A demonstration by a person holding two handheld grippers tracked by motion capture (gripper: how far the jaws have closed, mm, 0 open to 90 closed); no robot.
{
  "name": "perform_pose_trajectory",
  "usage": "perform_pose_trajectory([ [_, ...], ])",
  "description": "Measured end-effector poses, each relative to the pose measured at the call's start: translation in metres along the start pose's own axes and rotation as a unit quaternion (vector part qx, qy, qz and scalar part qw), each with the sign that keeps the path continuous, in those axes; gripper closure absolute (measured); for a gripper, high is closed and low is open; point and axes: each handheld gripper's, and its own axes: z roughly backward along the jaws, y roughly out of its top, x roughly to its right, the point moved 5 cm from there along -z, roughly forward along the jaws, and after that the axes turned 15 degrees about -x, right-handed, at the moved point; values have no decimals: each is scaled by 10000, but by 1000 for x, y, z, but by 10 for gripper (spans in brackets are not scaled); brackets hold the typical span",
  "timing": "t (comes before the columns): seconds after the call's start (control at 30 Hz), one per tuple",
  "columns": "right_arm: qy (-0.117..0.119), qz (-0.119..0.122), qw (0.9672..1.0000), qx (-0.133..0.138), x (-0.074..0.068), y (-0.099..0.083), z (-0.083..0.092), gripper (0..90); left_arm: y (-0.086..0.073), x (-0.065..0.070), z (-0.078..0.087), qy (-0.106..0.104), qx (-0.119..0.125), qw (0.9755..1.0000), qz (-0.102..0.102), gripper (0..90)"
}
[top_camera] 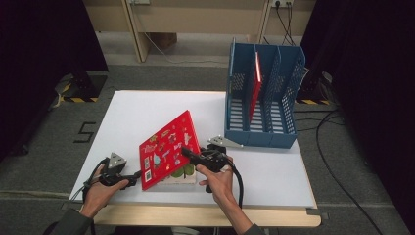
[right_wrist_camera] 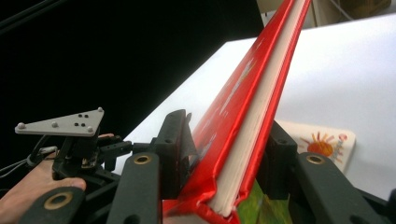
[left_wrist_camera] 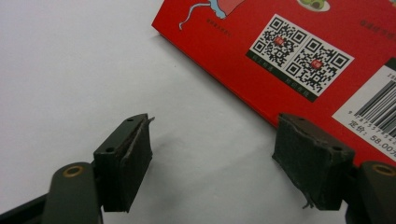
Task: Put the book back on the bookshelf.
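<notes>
The right gripper point(top_camera: 190, 155) has its two black jaws closed on the edge of a flat red book with little pictures on its cover point(top_camera: 169, 149). In the right gripper view the red book point(right_wrist_camera: 243, 126) sits between the jaws, and I can see its white pages squeezed between the red covers. The person's right hand point(top_camera: 215, 177) holds this gripper from below. The book is tipped up, with its far corner in the air and its near edge low by the counter. Under it lies another flat book with green and white on it point(top_camera: 182, 174), resting on the white counter point(top_camera: 147, 112).

The left gripper point(top_camera: 133, 177) sits just beside the low left corner of the red book. Its jaws are wide apart and hold nothing. In the left gripper view one pad point(left_wrist_camera: 310, 165) is right at the edge of the red back cover point(left_wrist_camera: 299, 60), which shows two square codes and a bar code. The other pad point(left_wrist_camera: 130, 163) is over bare counter. The person's left hand point(top_camera: 100, 188) grips this gripper near the front edge of the counter.

Farther back on the right stands a blue plastic file rack with slots point(top_camera: 288, 83). A thin red book point(top_camera: 254, 88) stands upright in one of its middle slots.
</notes>
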Motion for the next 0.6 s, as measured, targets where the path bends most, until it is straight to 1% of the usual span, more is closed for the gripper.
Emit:
perform_pose_trajectory([
  [0.17, -119, 136, 9998, 0, -8, 6, -11, 591, 1, 1, 0, -6, 14, 10000, -18, 262],
  [0.23, -161, 129, 9998, 48, -11, 7, -17, 601, 1, 1, 0, -13, 1, 10000, -20, 261],
  [0.3, -265, 217, 9994, 60, -13, 8, -22, 613, 0, 0, 0, -29, -2, 10000, -27, 255],
  [0.33, -265, 178, 9995, 90, -14, 9, -23, 620, 0, -1, 0, -44, -10, 10000, -17, 248],
  [0.47, -146, 76, 9997, 185, -16, 15, -27, 650, 0, -3, 0, -84, -15, 10000, -20, 221],
  [0.6, 24, 21, 9996, 288, -23, 23, -31, 681, -2, -5, 1, -187, -21, 9998, 20, 196],
])
